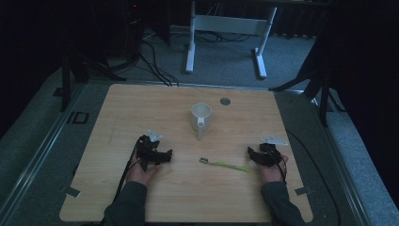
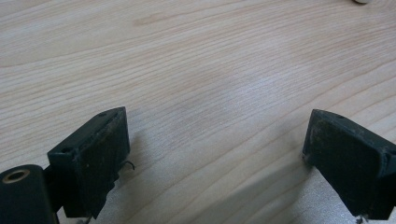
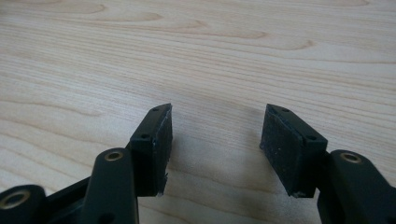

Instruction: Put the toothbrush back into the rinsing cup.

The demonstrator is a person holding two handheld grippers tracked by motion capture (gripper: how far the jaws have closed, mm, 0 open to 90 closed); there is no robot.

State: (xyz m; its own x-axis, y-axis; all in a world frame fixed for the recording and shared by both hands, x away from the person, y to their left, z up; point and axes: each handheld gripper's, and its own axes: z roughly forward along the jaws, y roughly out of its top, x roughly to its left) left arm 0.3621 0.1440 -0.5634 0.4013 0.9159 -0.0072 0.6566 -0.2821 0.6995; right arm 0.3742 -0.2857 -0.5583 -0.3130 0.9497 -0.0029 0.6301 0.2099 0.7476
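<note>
A white mug (image 1: 201, 117) stands upright at the middle of the wooden table (image 1: 141, 103), handle toward me. A thin green toothbrush-like stick (image 1: 226, 165) lies flat in front of it, between my hands. My left gripper (image 1: 168, 154) rests on the table at the left, jaws pointing right, and is open over bare wood (image 2: 217, 121). My right gripper (image 1: 249, 151) rests at the right, jaws pointing left toward the stick, also open with nothing between its pads (image 3: 217, 119).
A small grey round disc (image 1: 225, 100) is set into the table behind the mug. White desk legs (image 1: 190, 47) and cables lie on the floor beyond the far edge. Tape marks sit near the table's front corners.
</note>
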